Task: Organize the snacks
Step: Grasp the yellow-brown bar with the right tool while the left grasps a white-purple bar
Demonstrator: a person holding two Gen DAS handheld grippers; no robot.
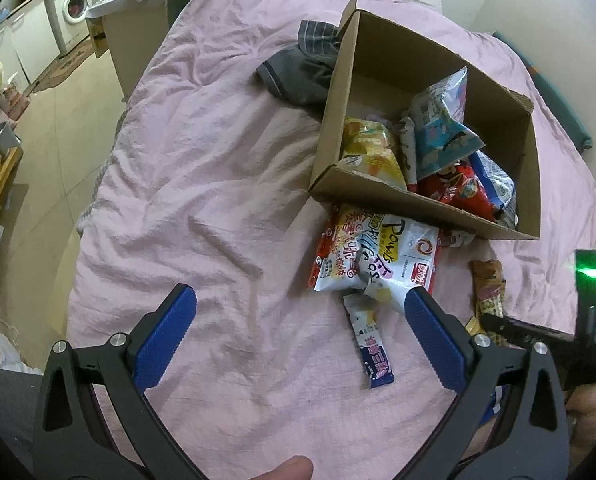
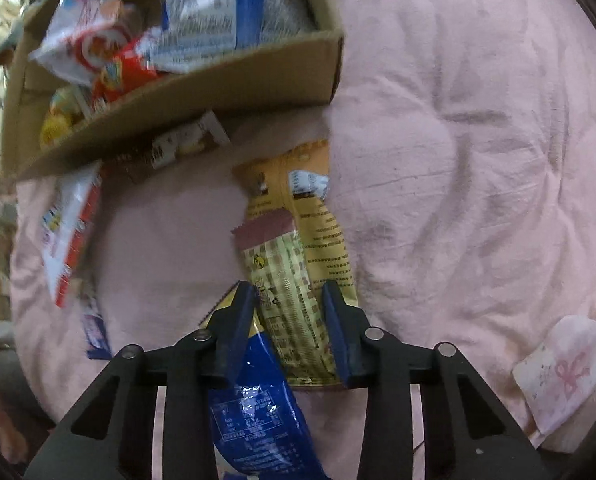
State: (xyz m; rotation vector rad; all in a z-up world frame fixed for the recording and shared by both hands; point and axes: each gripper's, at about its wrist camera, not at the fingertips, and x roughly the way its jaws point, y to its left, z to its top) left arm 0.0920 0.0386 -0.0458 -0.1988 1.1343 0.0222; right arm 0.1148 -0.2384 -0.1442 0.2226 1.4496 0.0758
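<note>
Snacks are lying partly inside the cardboard box (image 1: 378, 196) and partly loose on the pink bedcover (image 1: 202, 184) just beside its near wall, which suggests the box is serving as the collecting place and the loose packets are waiting to go in. Inside the box, a yellow cheese bag (image 1: 372, 152), a light blue bag (image 1: 442, 128) and a red bag (image 1: 464, 190) are piling against one another. Just outside the box's near wall, a white and red packet (image 1: 374, 258) is lying flat, with a thin blue stick pack (image 1: 372, 350) beyond it, farther from the box. The left gripper (image 1: 300, 308) is hovering with its jaws spread wide, holding nothing, the white packet sitting just ahead of its right finger. The right gripper (image 2: 288, 298) is closing around a tan checkered bar (image 2: 294, 292) lying on an orange pouch (image 2: 310, 200) near the box's corner; whether the pads are already pressing it is unclear. A blue foil bag (image 2: 258, 404) is lying beneath that gripper.
</note>
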